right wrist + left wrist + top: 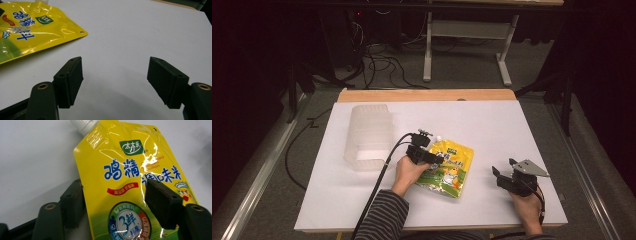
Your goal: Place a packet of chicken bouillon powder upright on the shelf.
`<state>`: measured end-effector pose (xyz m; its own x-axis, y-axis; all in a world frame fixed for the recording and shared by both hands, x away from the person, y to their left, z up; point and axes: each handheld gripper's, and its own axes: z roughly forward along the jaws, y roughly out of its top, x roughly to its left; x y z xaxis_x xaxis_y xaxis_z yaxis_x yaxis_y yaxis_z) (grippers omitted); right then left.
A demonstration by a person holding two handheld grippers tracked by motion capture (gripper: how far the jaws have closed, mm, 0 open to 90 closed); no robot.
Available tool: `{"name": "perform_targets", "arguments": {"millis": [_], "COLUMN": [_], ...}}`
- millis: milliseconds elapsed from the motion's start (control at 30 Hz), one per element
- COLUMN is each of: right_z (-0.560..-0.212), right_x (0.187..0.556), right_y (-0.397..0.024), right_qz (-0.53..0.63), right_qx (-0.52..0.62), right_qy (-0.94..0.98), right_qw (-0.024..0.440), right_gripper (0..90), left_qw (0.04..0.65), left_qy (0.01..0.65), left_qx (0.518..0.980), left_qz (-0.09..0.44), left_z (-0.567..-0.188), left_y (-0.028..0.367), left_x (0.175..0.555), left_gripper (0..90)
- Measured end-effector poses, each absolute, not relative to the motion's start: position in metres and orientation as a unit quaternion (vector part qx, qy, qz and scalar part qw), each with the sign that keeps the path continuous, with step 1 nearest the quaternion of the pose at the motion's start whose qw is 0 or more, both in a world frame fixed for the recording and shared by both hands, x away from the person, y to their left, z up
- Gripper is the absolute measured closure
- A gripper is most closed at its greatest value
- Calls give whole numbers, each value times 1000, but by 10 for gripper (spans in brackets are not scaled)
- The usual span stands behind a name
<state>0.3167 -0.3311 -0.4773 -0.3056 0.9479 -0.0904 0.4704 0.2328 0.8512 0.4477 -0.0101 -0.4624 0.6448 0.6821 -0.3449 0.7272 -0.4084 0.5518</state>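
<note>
The yellow pouch (451, 169) lies flat on the white bench (492, 125), near the middle of its near edge, its white cap (83, 125) pointing toward the far edge. The left hand-held gripper (113, 202) sits low over the pouch, jaws apart, one beside the pouch's edge and one above its printed face; neither pad presses on it. The right hand-held gripper (115, 82) rests near the bench's near right corner, jaws wide apart over bare surface. A clear plastic container (369, 136) stands toward the left edge.
</note>
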Motion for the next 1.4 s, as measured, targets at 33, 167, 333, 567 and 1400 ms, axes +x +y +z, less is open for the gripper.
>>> {"name": "perform_targets", "arguments": {"millis": [33, 167, 333, 567, 1400], "right_z": [-477, -477, -477, -477, -477], "right_x": [317, 317, 317, 317, 317], "right_y": [-331, -331, -331, -331, -331], "right_qz": [372, 372, 371, 370, 371], "right_qx": [494, 493, 494, 495, 497], "right_qy": [717, 718, 718, 719, 717], "right_qw": [321, 321, 320, 319, 318], "right_gripper": [293, 294, 293, 294, 293], "left_qw": [342, 332, 319, 320, 405], "left_qy": [418, 420, 416, 407, 319], "left_qx": [841, 845, 852, 855, 857], "left_qz": [-24, -4, -4, -33, 0], "left_z": [-462, -462, -460, -460, -402], "left_y": [-11, -14, -16, -12, -8], "left_x": [446, 444, 441, 444, 412], "left_gripper": [388, 461, 590, 771, 900]}}
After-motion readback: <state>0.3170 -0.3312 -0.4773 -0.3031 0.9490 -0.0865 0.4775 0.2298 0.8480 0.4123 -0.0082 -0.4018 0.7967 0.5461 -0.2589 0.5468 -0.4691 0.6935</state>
